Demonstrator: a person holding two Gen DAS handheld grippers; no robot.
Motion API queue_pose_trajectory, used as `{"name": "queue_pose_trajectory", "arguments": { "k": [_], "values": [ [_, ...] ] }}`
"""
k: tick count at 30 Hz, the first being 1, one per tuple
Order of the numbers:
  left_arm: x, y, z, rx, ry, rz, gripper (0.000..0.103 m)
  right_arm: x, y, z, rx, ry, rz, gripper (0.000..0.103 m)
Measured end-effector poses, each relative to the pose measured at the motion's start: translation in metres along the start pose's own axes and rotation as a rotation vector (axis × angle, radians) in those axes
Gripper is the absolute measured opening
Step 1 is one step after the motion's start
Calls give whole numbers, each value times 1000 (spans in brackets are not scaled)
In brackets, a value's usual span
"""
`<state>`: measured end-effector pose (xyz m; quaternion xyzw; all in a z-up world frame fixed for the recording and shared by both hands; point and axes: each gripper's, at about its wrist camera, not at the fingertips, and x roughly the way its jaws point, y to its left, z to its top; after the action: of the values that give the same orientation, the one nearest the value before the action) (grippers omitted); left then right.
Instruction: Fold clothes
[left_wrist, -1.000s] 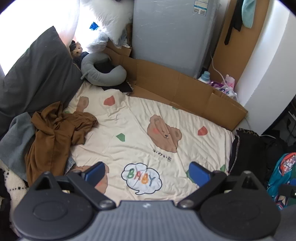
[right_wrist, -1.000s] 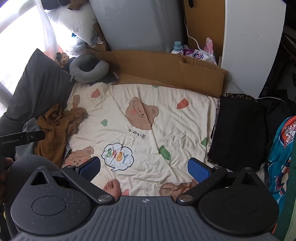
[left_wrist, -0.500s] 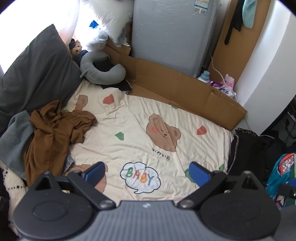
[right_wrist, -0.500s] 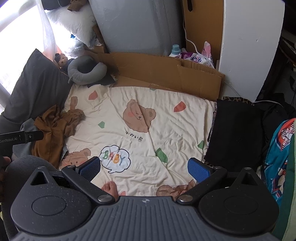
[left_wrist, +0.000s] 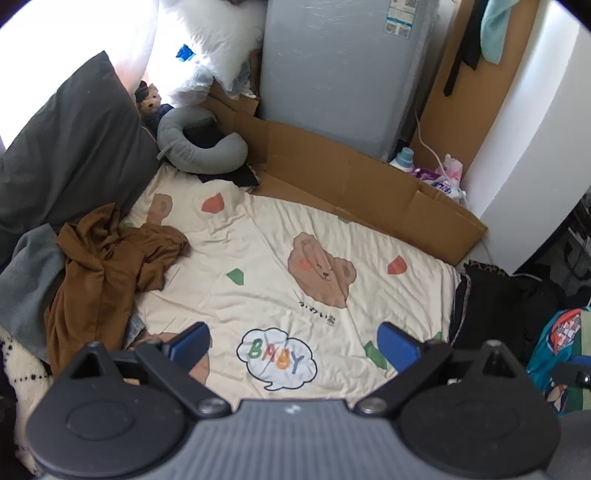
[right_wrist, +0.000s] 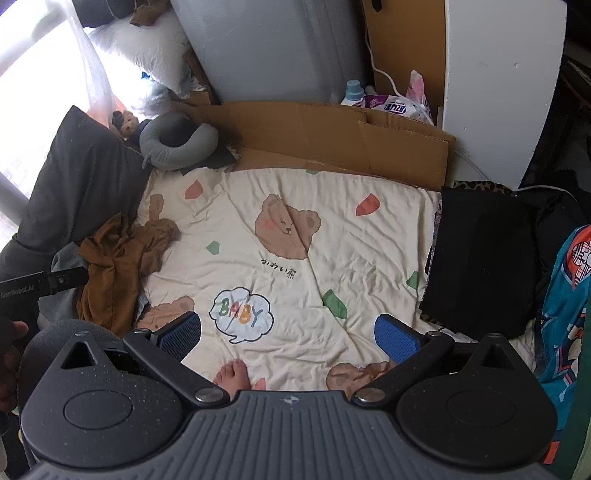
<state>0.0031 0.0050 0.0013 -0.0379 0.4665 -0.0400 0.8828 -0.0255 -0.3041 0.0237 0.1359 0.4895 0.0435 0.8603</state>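
The brown garment (left_wrist: 107, 266) lies crumpled in a loose heap at the left edge of the bear-print blanket (left_wrist: 280, 236), partly over a grey cloth (left_wrist: 29, 273) and against the foot of a dark pillow (left_wrist: 70, 155). A bit of denim (left_wrist: 135, 326) shows from under its near edge. At the opposite edge of the blanket, a black piece (right_wrist: 480, 254) lies flat and squared; whether it is a folded garment cannot be told.

Both claws hang above the blanket's near part, well clear of any cloth. The left claw (left_wrist: 293, 341) stands wide and holds nothing; the right claw (right_wrist: 288, 334) is likewise wide and empty. A bare foot (right_wrist: 232, 376) rests on the blanket just beneath the right claw.

As a judgement: the heap gives no clear hem or collar, so a pinch could catch two layers at once, or take the grey cloth or denim with it, and the garment would come up twisted. The blanket is soft and wrinkled, so a low grab might gather it too. The foot lies close to where the right claw would descend. The middle of the blanket offers flat room for spreading.
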Motion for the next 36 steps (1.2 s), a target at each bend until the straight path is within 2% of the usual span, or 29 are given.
{"name": "queue_pose_trajectory", "arguments": {
  "k": [8,17,21,26,30,36],
  "values": [
    [-12,14,12,-1,-37,-3,99,-8,8,10,-3,-80,-31,103],
    [-21,40,22,-34,-63,-9,99,-9,26,24,22,-107,10,103],
    [-27,57,26,-63,-93,-4,99,-13,35,29,10,-149,7,103],
    [-38,94,25,-122,-123,43,99,-19,46,34,-2,-224,-10,103],
    [-48,135,18,-189,-145,100,99,-17,62,36,-61,-264,-24,103],
    [-60,191,5,-233,-158,201,99,-6,82,38,-91,-278,24,103]
  ]
}}
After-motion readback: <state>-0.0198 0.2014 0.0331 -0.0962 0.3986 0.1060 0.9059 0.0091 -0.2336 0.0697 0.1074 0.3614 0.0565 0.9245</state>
